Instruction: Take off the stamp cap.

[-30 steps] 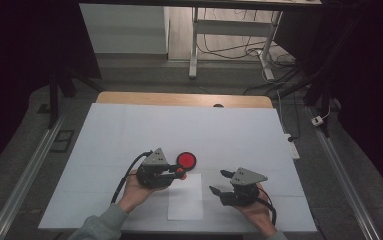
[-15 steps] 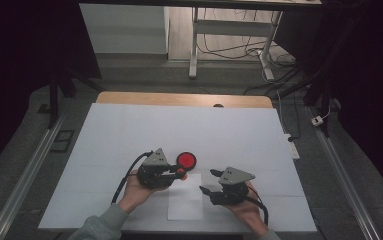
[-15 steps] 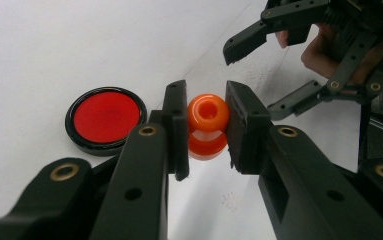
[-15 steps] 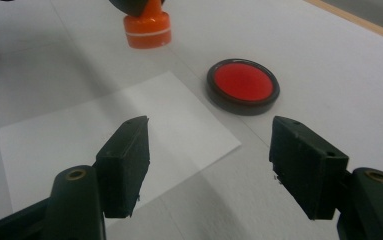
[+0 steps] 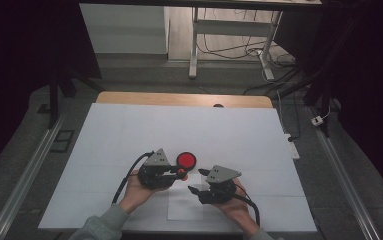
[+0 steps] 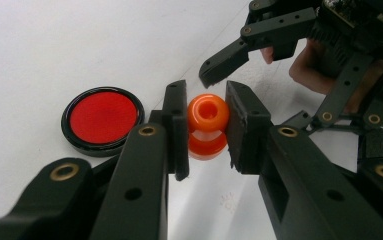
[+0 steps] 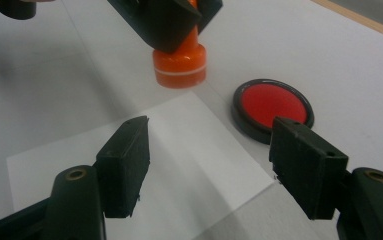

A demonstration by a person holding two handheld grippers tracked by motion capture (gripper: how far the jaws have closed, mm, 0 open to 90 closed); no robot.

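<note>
Orange stamp [image 6: 207,125] clamped in left gripper [image 6: 205,131] (upright).

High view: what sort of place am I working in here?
Probably a lab or workshop recording bench: a white-covered table, metal rails along both sides, and loose cables and a power strip on the dark floor beyond.

open white sheet [image 5: 129,135] beyond, red pad [image 5: 186,160] and orange stamp [image 5: 181,173] crowding tongs
</note>
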